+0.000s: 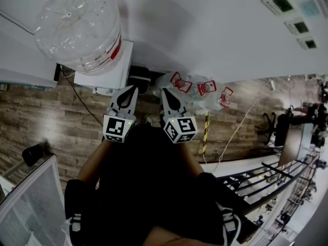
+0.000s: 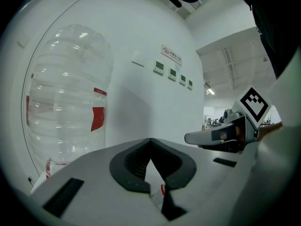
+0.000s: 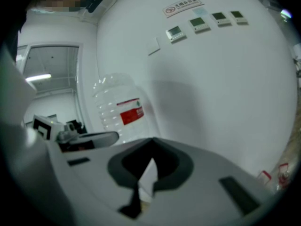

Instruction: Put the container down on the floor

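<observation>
Head view: left gripper (image 1: 131, 89), right gripper (image 1: 165, 92), fingers pressed together, empty; container (image 1: 77, 27) at eleven o'clock probably needs both opened.

One jug (image 1: 77, 27) on one dispenser (image 1: 110, 70). Two grippers: left gripper (image 1: 134, 87), right gripper (image 1: 164, 91). Three red-handled bottles (image 1: 190, 92). Four wall panels (image 3: 197, 22), one sign (image 3: 181, 6), one switch (image 3: 153, 46).

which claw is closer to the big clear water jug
Left. In the head view the left claw sits just below and right of the water jug, not touching it; the right claw is farther right.
</observation>
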Available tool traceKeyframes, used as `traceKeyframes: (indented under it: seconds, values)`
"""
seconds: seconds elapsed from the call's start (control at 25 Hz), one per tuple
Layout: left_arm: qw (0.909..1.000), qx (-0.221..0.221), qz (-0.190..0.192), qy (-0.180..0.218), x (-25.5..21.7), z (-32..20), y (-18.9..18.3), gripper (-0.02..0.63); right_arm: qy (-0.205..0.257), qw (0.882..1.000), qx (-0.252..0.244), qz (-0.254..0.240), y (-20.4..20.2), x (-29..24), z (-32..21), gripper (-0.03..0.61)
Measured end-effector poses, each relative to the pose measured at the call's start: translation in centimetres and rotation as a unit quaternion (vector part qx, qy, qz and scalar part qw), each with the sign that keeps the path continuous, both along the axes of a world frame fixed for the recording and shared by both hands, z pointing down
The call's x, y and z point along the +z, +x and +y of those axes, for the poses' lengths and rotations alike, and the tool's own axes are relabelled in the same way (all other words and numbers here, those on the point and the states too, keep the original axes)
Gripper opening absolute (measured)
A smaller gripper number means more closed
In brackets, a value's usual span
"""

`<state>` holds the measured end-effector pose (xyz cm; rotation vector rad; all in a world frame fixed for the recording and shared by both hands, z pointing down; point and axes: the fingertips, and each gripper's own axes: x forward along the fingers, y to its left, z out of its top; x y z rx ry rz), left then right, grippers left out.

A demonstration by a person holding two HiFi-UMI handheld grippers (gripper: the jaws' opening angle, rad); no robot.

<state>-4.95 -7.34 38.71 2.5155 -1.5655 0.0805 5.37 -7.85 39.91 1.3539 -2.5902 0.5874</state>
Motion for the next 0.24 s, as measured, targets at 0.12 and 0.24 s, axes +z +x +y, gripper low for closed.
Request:
traceKeyframes:
  seconds: [0.12, 0.24]
  values:
    - [1.0000, 0.000, -0.002, 0.002, -0.02, -0.10, -0.17, 0.029, 0.003, 1.000, 0.001, -0.003, -0.13, -0.12, -0.05, 0.032]
    - [1.0000, 0.002, -0.001, 0.003, -0.07, -0.07, -0.23, 0.029, 0.003, 1.000, 0.004, -0.004, -0.20, -0.07, 0.10, 0.032]
